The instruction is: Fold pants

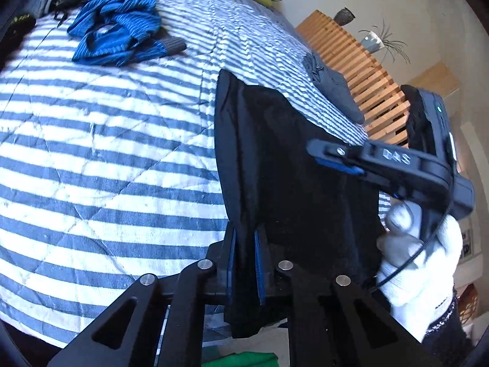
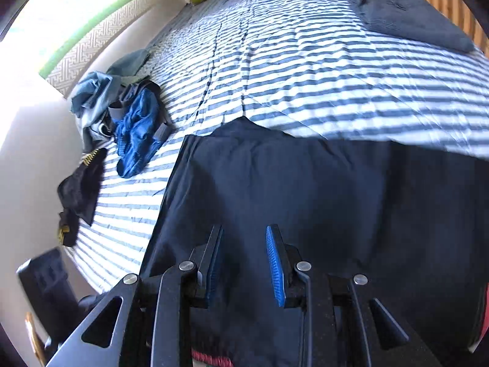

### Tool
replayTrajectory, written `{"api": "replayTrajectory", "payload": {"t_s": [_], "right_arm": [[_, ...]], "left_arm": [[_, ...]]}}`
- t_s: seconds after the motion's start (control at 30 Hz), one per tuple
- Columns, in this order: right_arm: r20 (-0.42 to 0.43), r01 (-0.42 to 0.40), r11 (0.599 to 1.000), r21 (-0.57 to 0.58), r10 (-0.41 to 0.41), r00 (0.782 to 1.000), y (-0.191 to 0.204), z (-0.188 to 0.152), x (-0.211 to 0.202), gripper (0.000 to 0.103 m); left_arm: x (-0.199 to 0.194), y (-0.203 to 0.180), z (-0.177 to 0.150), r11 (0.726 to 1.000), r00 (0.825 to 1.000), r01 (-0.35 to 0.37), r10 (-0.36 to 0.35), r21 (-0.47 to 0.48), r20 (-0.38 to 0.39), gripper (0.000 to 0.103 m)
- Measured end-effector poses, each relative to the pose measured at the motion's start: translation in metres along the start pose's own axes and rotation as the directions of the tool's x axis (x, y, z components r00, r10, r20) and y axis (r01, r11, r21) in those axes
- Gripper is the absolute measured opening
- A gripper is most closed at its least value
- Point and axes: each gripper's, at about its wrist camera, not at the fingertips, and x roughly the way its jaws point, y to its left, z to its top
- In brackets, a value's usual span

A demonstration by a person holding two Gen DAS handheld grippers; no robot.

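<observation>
While spread over a striped bed, seen through two fisheye wrist cameras:

Pants: dark pants (image 2: 290, 183), lying on the near part of the bed, one edge lifted off the cover in the left wrist view (image 1: 275, 159).

Bed: blue-and-white striped quilt (image 1: 107, 153), rumpled and quilted in diagonal lines.

Left tongs: left tongs (image 1: 244, 253) clenched on a fold of the pants, blue pads pressing the cloth from both sides, fabric hanging below them.

Right tongs: right tongs (image 2: 244, 263) above the pants, pads apart with dark cloth showing behind the gap; no grip visible from this camera. From the left wrist view, same tongs (image 1: 333, 160) held sideways over the pants, narrow gap at the tips; contact with the cloth impossible to tell.

Hand: white-gloved hand (image 1: 421, 244) around the right tongs' handle.

Other clothes: crumpled blue striped garment (image 1: 119, 27) at the far side of the bed, well apart from the pants; folded grey garment (image 2: 409, 15) near the far corner; small dark piece (image 2: 82, 183) at the bed's edge.

Background: wooden slatted panel (image 1: 366, 70) beside the bed.
</observation>
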Motion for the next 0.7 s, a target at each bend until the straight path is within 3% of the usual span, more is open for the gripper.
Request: {"api": "replayTrajectory", "payload": {"t_s": [0.03, 0.1, 0.13, 0.2, 0.27, 0.37, 0.47, 0.6, 0.7], "right_arm": [[-0.008, 0.008, 1.0, -0.014, -0.008, 1.0, 0.006, 0.002, 0.008, 0.025], [-0.039, 0.006, 1.0, -0.026, -0.007, 0.999, 0.014, 0.007, 0.025, 0.025], [-0.046, 0.011, 0.999, -0.04, -0.013, 0.999, 0.018, 0.008, 0.031, 0.025], [-0.044, 0.045, 0.993, -0.109, -0.05, 0.998, 0.031, 0.009, 0.039, 0.025], [-0.055, 0.076, 0.985, -0.154, -0.085, 0.995, 0.036, 0.006, 0.046, 0.025], [-0.061, 0.082, 0.982, -0.171, -0.094, 0.994, 0.037, 0.004, 0.043, 0.025], [-0.026, 0.07, 0.991, -0.115, -0.073, 0.997, 0.022, 0.001, 0.016, 0.025], [0.09, 0.192, 0.981, -0.03, -0.188, 0.978, -0.018, -0.015, -0.028, 0.025], [0.055, 0.175, 0.976, 0.126, -0.183, 0.982, -0.068, -0.018, -0.027, 0.025]], "left_arm": [[0.003, 0.003, -0.001, 1.0, 1.0, -0.003, 0.003, -0.016, -0.009, 0.024], [0.007, 0.011, -0.005, 0.999, 0.999, 0.016, -0.018, -0.046, -0.028, 0.049], [0.01, 0.012, -0.007, 0.998, 0.999, 0.03, -0.032, -0.056, -0.026, 0.049], [0.012, 0.007, -0.01, 0.999, 1.0, 0.019, -0.019, -0.026, -0.012, 0.046], [0.017, 0.0, -0.011, 1.0, 1.0, 0.004, -0.004, 0.006, -0.03, 0.022], [0.015, 0.003, -0.009, 0.999, 1.0, 0.022, -0.022, -0.023, -0.018, 0.01], [0.007, 0.001, -0.006, 0.999, 0.999, 0.038, -0.038, -0.023, 0.004, 0.007], [-0.009, -0.017, 0.0, 0.999, 0.998, 0.041, -0.043, 0.032, 0.045, 0.006], [-0.021, -0.039, 0.009, 0.996, 0.996, 0.054, -0.059, 0.076, 0.067, 0.005]]}}
